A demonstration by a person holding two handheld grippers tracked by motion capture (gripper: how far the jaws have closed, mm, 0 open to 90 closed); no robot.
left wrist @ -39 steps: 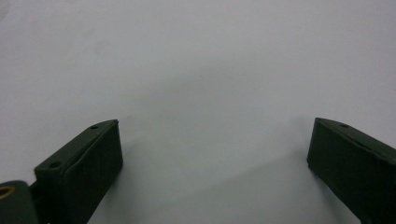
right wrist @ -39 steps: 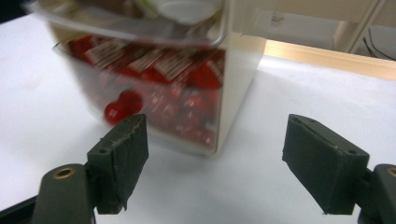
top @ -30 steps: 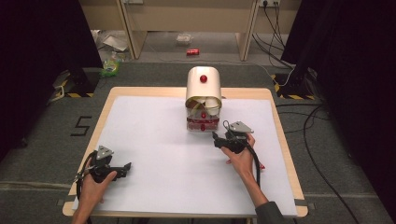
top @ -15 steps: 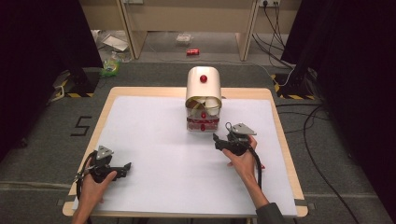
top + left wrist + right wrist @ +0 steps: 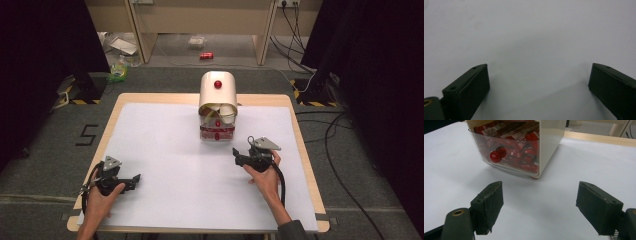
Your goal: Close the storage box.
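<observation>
Cream dispenser box (image 5: 218, 102) upright at far middle of bench (image 5: 150, 100), rounded top with red knob (image 5: 218, 84) on it. Clear front drawer (image 5: 217, 131) at its base, tilted out toward near side, packed with red sachets (image 5: 524, 147); second red knob (image 5: 494, 156) on drawer front. White sheet (image 5: 170, 150) covering most of bench, wooden rim showing round it.

Right tongs (image 5: 238, 155) held in right hand (image 5: 262, 172), just near and right of dispenser, tips pointing toward drawer, apart from it. Right gripper view: both black jaws wide apart, nothing between, bare sheet under them, drawer straight ahead beyond tips. Released, grasping nothing.

Left tongs (image 5: 136, 178) in left hand (image 5: 102, 197) at near left corner of bench, well apart from dispenser, tips pointing right along sheet. Left gripper view: jaws spread wide over plain white sheet, nothing between. Released.

Red can (image 5: 206, 55) and scattered litter on floor beyond bench, cables (image 5: 295, 22) at far right.
</observation>
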